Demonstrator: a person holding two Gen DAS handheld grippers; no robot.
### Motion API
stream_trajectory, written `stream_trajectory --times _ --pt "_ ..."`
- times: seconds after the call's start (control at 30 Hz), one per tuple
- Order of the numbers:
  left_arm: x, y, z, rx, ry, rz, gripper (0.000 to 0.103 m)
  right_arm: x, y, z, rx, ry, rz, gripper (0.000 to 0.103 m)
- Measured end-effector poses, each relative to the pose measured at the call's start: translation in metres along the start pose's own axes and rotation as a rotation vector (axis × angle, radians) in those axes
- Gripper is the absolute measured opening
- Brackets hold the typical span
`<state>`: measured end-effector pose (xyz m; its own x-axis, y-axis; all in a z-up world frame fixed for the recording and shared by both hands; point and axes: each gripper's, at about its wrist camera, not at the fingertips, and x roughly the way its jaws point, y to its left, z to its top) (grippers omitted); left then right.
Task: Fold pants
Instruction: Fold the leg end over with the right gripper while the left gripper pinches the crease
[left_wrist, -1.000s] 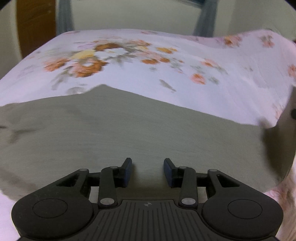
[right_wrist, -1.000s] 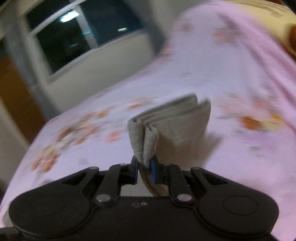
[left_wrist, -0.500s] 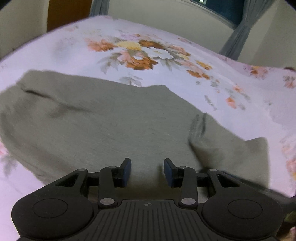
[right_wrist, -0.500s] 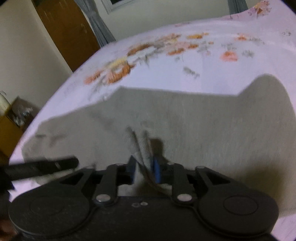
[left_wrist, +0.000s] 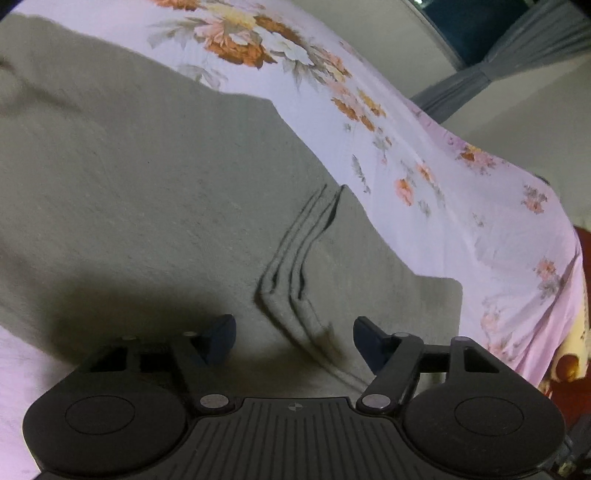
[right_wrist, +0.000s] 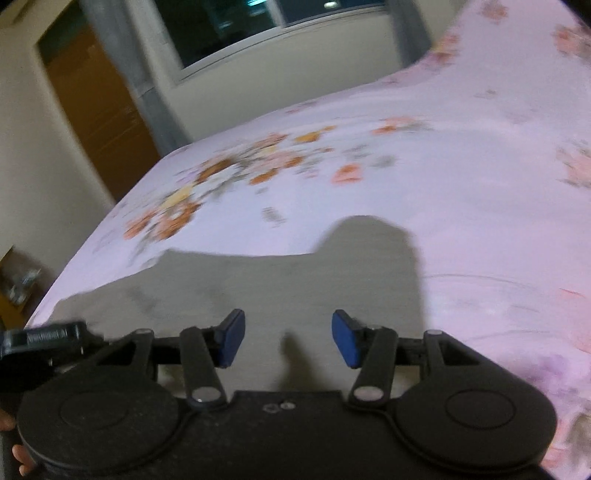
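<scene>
The grey pants (left_wrist: 155, 206) lie folded flat on the bed, their stacked layer edges (left_wrist: 295, 258) running down toward my left gripper (left_wrist: 295, 339). Its jaws are opening just above the cloth, and the pads press on nothing. In the right wrist view the pants (right_wrist: 280, 288) spread out ahead of my right gripper (right_wrist: 288, 341). Its jaws are also opening, with only flat fabric below the gap between them. A black part of the left gripper (right_wrist: 44, 339) shows at the left edge of that view, with fingertips of a hand (right_wrist: 16, 456) below it.
The bed carries a pink sheet (right_wrist: 461, 184) with an orange flower print (left_wrist: 251, 44). Its edge drops off at the right (left_wrist: 569, 280). Behind the bed are a dark window (right_wrist: 240, 26), grey curtains (right_wrist: 147, 81) and a wooden door (right_wrist: 99, 110).
My right gripper has let go of the bunched pant layers it pinched, and they now lie flat. My left gripper's jaws have widened, and it has dropped closer to the cloth.
</scene>
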<state>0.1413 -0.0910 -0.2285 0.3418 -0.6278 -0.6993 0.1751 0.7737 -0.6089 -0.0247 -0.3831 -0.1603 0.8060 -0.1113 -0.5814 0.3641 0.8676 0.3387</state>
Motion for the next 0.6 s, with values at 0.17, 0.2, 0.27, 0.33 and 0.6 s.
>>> stream_trajectory --times 0.17,0.2,0.27,0.33,0.6 --pt "0.02 -0.016 0.006 0.001 -0.034 0.012 0.019 -0.002 -0.03 -0.003 0.07 -0.021 -0.063 0.051" --pt "0.021 -0.018 0.007 -0.002 -0.044 0.021 0.019 -0.003 -0.034 -0.003 0.083 -0.022 -0.075 0.049" --pt "0.009 -0.024 0.004 0.023 -0.101 0.023 0.019 -0.003 -0.039 -0.004 0.092 -0.025 -0.103 0.046" --pt "-0.01 -0.031 0.001 0.078 -0.161 0.012 0.019 -0.003 -0.04 -0.005 0.076 -0.02 -0.119 0.041" --pt "-0.045 -0.003 -0.018 0.218 -0.234 0.131 0.02 0.019 0.001 -0.019 -0.068 0.052 -0.109 0.037"
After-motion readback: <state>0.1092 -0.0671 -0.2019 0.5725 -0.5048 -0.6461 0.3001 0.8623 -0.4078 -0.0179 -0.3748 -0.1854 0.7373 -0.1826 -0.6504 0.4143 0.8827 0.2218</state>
